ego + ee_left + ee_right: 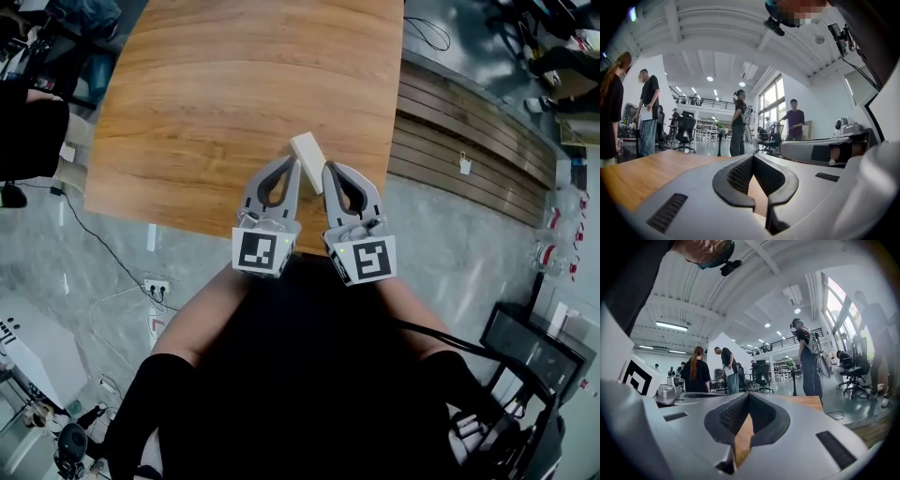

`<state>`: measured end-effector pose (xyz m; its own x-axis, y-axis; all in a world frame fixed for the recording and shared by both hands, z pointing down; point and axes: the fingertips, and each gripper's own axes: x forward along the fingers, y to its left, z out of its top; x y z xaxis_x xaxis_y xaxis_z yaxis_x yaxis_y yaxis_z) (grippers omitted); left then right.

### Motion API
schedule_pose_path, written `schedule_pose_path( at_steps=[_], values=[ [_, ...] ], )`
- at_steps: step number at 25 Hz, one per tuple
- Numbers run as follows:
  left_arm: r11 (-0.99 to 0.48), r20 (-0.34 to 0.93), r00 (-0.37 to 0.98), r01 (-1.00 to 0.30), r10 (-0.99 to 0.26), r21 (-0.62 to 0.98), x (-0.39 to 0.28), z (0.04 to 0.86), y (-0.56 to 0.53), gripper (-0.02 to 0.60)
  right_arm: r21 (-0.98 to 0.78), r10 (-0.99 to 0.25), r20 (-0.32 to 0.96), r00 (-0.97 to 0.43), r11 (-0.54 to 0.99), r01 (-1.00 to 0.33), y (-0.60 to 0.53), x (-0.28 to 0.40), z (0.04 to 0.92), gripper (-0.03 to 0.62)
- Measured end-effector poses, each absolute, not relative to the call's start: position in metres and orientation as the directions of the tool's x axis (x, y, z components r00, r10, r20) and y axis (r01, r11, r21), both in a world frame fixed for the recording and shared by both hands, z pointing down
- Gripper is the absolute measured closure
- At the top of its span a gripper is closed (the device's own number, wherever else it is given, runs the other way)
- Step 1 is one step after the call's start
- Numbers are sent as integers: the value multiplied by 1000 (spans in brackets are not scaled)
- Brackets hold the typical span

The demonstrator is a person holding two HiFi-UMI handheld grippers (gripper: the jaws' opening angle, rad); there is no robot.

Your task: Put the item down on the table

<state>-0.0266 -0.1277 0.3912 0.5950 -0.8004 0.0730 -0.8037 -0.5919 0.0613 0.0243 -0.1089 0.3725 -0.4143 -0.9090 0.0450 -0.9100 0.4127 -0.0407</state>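
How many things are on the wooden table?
1: a white block near the table's near edge, between the tips of the left gripper and right gripper. Anything beneath them would be hidden.

table is showing as wood: warm brown, grain lines running across, smooth satin finish. item is reading as a matt off-white block (plastic or foam, can't tell). left gripper and right gripper shells are looking like smooth matt grey plastic, with a slight sheen where light is catching. pads are showing black, ribbed and rubbery, with no gloss. marker cubes are wearing flat black-and-white print. floor is looking like grey polished stone or concrete, reflecting in the gripper views. slats beside the table are reading as darker wood.
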Motion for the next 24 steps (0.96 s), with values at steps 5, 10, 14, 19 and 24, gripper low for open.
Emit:
schedule_pose_path(
  at_steps=[5,10,14,19,24],
  values=[
    [-593,57,594,-804,-802,41,-24,385,-123,578,-44,-906,39,-422,421,-906,-104,24,369,582],
    [-589,60,589,-808,-806,27,-23,385,-118,578,-52,-901,55,-430,427,-903,-101,25,375,582],
    [-585,57,585,-811,-809,23,-23,383,-115,578,-46,-902,60,-427,424,-904,-99,28,376,582],
    [-578,58,578,-816,-814,22,-28,382,-112,578,-42,-902,58,-428,427,-903,-98,24,376,582],
    [-567,62,568,-823,-821,27,-33,381,-113,578,-49,-904,61,-422,420,-906,-101,23,376,583]
  ],
)
